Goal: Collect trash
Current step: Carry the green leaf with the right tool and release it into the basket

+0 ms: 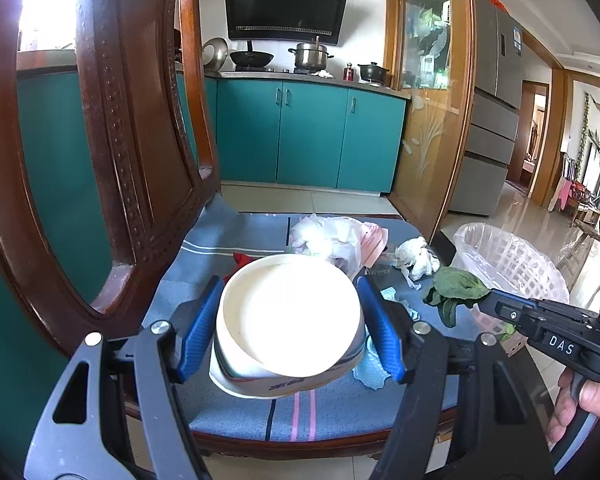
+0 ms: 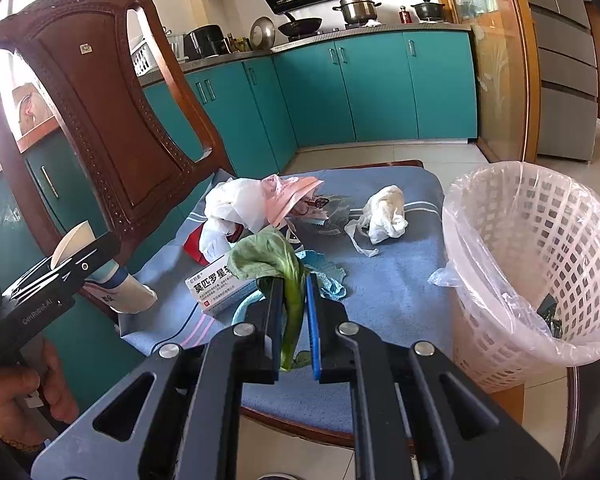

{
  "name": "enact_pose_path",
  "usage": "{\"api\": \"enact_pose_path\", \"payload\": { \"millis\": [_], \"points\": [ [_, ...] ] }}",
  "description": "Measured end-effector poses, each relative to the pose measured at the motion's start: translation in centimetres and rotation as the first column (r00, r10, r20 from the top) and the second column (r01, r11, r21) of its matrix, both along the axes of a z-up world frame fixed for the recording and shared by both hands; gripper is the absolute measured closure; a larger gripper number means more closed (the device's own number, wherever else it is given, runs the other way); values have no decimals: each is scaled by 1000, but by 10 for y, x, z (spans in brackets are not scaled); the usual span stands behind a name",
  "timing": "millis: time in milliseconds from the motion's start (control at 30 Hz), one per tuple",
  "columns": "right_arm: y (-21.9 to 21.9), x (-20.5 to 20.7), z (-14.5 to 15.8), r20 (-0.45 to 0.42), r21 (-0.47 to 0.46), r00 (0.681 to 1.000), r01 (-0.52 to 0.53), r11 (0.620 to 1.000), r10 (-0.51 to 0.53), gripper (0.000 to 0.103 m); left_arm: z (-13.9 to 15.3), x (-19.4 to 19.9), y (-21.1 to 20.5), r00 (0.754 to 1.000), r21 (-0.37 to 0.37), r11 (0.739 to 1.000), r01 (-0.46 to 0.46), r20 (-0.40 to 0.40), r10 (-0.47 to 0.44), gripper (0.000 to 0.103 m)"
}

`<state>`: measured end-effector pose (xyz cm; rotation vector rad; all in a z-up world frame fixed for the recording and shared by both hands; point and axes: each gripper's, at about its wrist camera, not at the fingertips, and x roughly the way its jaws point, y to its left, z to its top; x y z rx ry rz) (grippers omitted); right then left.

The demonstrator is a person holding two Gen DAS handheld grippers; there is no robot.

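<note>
My left gripper (image 1: 290, 316) is shut on a white paper bowl (image 1: 288, 316), held tilted above the blue chair cushion (image 1: 236, 408); it also shows in the right wrist view (image 2: 112, 284). My right gripper (image 2: 292, 292) is shut on a green vegetable leaf (image 2: 272, 260), lifted above the cushion; the leaf also shows in the left wrist view (image 1: 454, 286). A white lined trash basket (image 2: 536, 264) stands right of the chair. On the cushion lie crumpled plastic bags (image 2: 252, 204), a white tissue wad (image 2: 386, 214), a medicine box (image 2: 220, 288) and a light blue scrap (image 2: 330, 276).
The carved wooden chair back (image 2: 100, 120) rises at the left. Teal kitchen cabinets (image 2: 372, 84) and a stove with pots stand behind. A glass sliding door (image 1: 432, 92) and a grey fridge (image 1: 492, 120) are at the right. The floor is tiled.
</note>
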<state>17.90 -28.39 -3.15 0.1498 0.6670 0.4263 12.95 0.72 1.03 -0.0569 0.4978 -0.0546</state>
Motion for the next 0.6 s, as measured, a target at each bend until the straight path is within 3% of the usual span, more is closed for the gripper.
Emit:
{"api": "enact_pose_path", "payload": {
  "millis": [600],
  "points": [
    [3, 2, -3, -15, -13, 1000, -13, 1000, 13, 91, -2, 0, 2, 1000, 4, 1000, -6, -11, 6, 34]
  ]
}}
